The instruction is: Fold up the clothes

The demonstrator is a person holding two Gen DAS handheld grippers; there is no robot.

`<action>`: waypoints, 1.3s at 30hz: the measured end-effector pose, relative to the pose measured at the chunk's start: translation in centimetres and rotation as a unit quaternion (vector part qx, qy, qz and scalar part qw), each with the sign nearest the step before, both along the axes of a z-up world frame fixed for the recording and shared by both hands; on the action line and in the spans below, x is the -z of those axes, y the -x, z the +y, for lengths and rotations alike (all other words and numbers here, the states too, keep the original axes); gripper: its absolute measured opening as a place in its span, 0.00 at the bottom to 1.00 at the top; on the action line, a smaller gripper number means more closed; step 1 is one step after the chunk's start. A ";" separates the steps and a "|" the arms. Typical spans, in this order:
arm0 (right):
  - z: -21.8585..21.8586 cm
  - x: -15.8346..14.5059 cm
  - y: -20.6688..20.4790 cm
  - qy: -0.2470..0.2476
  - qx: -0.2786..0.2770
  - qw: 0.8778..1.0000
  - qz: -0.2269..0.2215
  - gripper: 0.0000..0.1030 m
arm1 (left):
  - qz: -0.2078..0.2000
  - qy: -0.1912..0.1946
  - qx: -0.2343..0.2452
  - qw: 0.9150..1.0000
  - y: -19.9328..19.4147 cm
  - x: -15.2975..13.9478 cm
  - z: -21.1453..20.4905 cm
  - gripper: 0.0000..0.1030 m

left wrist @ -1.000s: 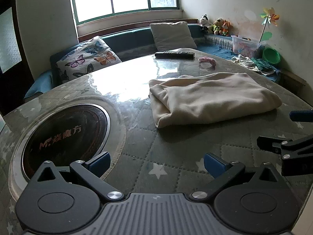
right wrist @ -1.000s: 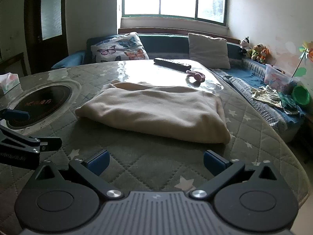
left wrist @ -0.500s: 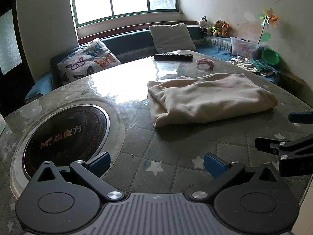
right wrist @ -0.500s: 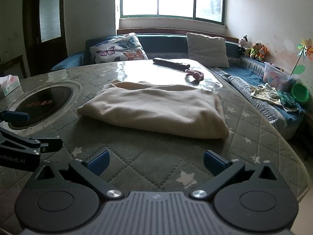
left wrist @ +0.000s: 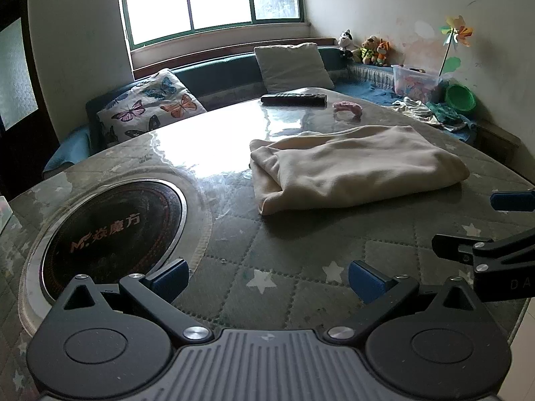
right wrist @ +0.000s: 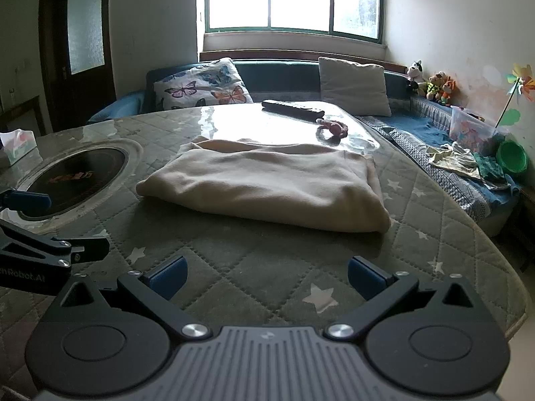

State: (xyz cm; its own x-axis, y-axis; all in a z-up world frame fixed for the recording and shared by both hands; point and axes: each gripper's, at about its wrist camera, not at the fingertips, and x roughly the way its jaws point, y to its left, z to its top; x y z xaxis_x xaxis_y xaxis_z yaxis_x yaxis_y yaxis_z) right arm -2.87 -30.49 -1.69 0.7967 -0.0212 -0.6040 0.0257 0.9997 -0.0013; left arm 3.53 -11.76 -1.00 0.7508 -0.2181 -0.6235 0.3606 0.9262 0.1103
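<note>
Only the tip of the right hand-held gripper (left wrist: 481, 234) showed at the left wrist view's edge. The quilted, glass-topped table (right wrist: 267, 260) stood before a window bench. Both hand-held grippers, left (left wrist: 267, 275) included, were spread wide, holding nothing. The folded cream garment (right wrist: 267, 187) lay ahead of them, untouched.

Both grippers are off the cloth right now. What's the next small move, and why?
Probably nothing more than backing both away. The cream garment already lies folded in a compact bundle on the quilted table, and the left gripper and right gripper are both open, empty and short of it. If another fold is wanted, I'd reach the right gripper to its near right corner.
</note>
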 end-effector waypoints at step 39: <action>-0.8 1.5 -2.0 -0.013 0.013 1.000 0.017 1.00 | 0.010 0.000 0.007 1.000 -2.0 0.8 -0.9 1.00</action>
State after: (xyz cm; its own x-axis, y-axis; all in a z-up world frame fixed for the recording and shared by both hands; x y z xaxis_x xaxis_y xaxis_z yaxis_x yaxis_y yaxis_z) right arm -0.87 -31.28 -3.19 0.7751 -0.0257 -0.6313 0.0529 0.9983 0.0243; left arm 5.51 -12.66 -1.84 0.7349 -0.2290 -0.6384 0.3762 0.9208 0.1028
